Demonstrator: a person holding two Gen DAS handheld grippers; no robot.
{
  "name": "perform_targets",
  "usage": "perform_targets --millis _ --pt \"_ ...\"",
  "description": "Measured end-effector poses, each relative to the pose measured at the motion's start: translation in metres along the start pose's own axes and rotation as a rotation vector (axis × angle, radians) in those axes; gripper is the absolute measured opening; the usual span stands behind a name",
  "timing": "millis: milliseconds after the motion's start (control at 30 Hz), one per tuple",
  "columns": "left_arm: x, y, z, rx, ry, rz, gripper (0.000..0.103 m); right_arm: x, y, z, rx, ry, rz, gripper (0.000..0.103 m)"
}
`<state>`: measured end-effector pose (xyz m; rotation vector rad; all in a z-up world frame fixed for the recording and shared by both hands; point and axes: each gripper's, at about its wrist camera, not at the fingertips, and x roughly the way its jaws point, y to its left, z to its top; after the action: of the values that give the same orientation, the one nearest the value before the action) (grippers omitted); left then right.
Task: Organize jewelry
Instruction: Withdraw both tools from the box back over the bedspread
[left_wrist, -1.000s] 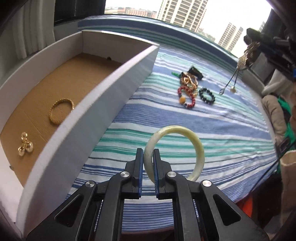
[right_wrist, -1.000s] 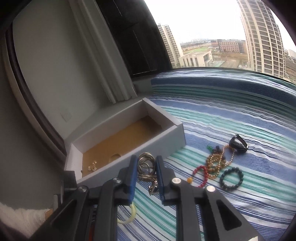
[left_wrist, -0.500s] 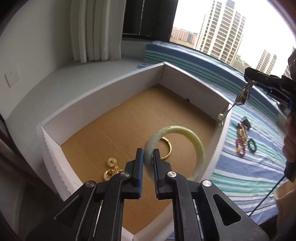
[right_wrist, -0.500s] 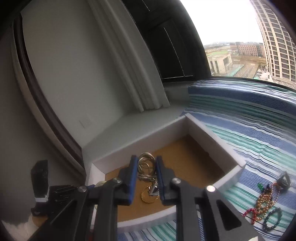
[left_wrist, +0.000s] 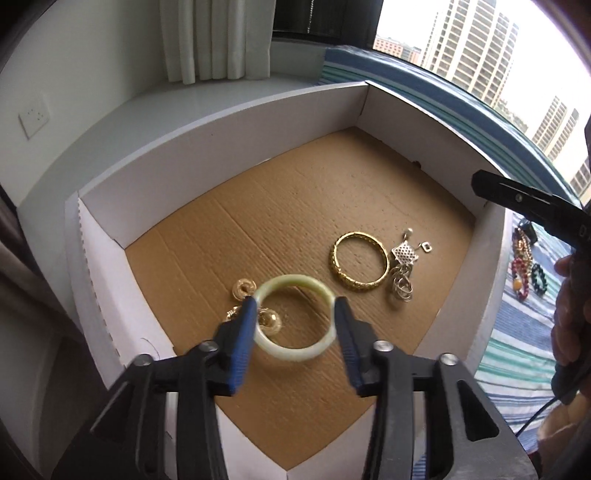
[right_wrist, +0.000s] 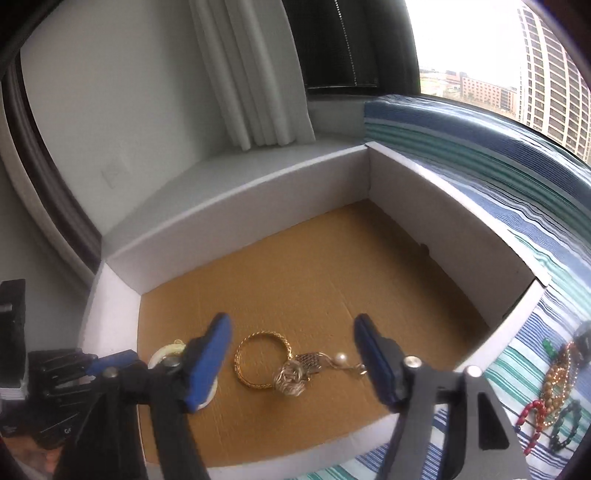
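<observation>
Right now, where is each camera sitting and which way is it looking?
Left wrist: rides the left claw, looking down into the white box at the pale bangle; own open fingers show.
Right wrist: rides the right claw, looking into the box at the silver pendant; own open fingers show.
Shared: the gold bangle, the box, the striped cloth.

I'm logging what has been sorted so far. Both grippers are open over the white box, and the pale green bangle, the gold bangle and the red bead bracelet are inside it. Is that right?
Not quite. The red bead bracelet lies outside the white box on the striped cloth, as the right wrist view shows. The left gripper and right gripper are open, with the pale green bangle and gold bangle inside.
</observation>
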<state>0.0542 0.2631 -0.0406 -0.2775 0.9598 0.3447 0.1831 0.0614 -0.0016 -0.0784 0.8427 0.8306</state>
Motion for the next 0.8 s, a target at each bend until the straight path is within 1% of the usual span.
perform_targets --millis 33,100,200,233,300,367,467,567,667,800 --pt "-0.005 -0.001 -0.001 -0.003 -0.023 -0.002 0.07 -0.009 -0.001 -0.003 0.001 -0.012 -0.008 0.074" --pt "-0.014 -0.009 -0.006 0.003 -0.052 -0.013 0.071 -0.028 -0.004 -0.011 -0.003 -0.043 -0.041 0.074" --pt "-0.029 -0.023 -0.011 0.005 -0.097 -0.056 0.077 -0.059 -0.015 -0.032 -0.005 -0.077 -0.087 0.078" --pt "-0.034 -0.03 -0.015 0.013 -0.114 -0.072 0.081 -0.069 -0.019 -0.042 -0.005 -0.086 -0.113 0.078" --pt "-0.043 -0.049 -0.025 0.044 -0.137 -0.103 0.084 -0.089 -0.029 -0.066 -0.006 -0.106 -0.167 0.078" --pt "-0.046 -0.068 -0.034 0.083 -0.144 -0.141 0.084 -0.106 -0.039 -0.094 -0.001 -0.113 -0.239 0.078" --pt "-0.051 -0.104 -0.051 0.144 -0.14 -0.214 0.086 -0.126 -0.062 -0.141 0.039 -0.107 -0.321 0.078" --pt "-0.046 -0.141 -0.069 0.231 -0.12 -0.277 0.089 -0.143 -0.09 -0.185 0.091 -0.077 -0.4 0.078" --pt "-0.032 -0.178 -0.088 0.322 -0.08 -0.295 0.089 -0.157 -0.118 -0.22 0.132 -0.056 -0.486 0.078" --pt "-0.009 -0.211 -0.103 0.38 -0.034 -0.317 0.089 -0.173 -0.153 -0.253 0.205 -0.049 -0.599 0.078"
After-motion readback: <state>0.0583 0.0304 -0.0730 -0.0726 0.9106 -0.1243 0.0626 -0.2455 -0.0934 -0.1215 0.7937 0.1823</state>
